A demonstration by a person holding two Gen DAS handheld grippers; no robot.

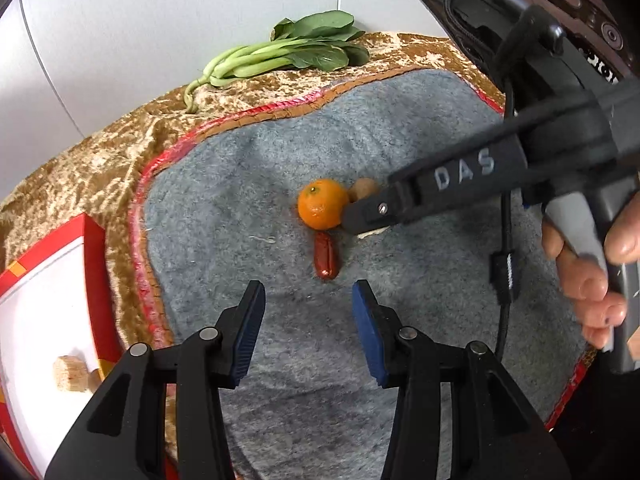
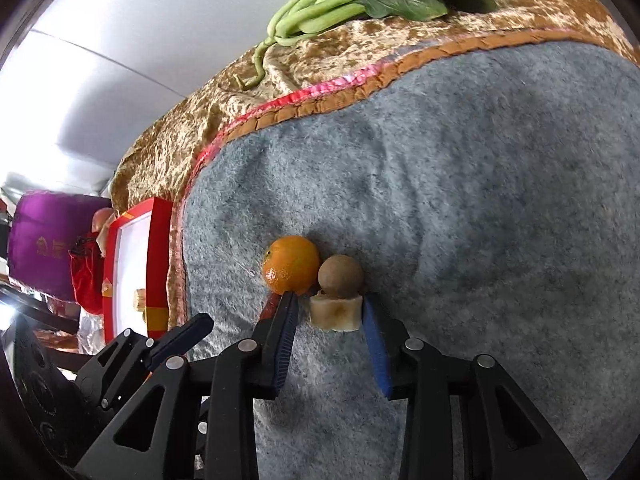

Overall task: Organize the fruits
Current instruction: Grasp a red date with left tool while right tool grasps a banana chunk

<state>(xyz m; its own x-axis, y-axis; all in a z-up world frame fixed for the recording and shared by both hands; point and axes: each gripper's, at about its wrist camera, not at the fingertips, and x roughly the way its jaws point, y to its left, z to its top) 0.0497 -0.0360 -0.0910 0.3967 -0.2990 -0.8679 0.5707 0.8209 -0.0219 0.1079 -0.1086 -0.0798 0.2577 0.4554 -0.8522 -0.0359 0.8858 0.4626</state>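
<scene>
I see the fruit bunched mid-way on the grey mat [image 1: 400,280]: an orange [image 1: 323,204] touching a small round brown fruit [image 2: 341,276], with a dark red date [image 1: 326,255] lying just below the orange. A pale cut chunk [image 2: 335,313] sits right under the brown fruit, touching it. Everything is packed close, so the orange and the date crowd whichever piece I go for. Behind the mat, on the gold cloth [image 1: 80,168], lie leafy greens [image 1: 288,52], well apart from the fruit. A red-and-white box [image 1: 48,280] stands off the mat's left edge with a tan block [image 1: 71,373] inside.

My left camera gives me the date in full and the right gripper's body coming in from the right, a hand [image 1: 588,280] on its trigger; that body covers most of the pale chunk and half the brown fruit. My right camera shows the chunk and the brown fruit whole, but its own left finger hides nearly all of the date. It also catches a purple bag [image 2: 48,248] beyond the box.

The right gripper [image 2: 330,312] has its jaws partly apart around the pale chunk; the right pad [image 2: 370,320] sits at its edge, the left stands just clear, so no firm grasp. The left gripper [image 1: 309,300] hangs released and empty just short of the date.
</scene>
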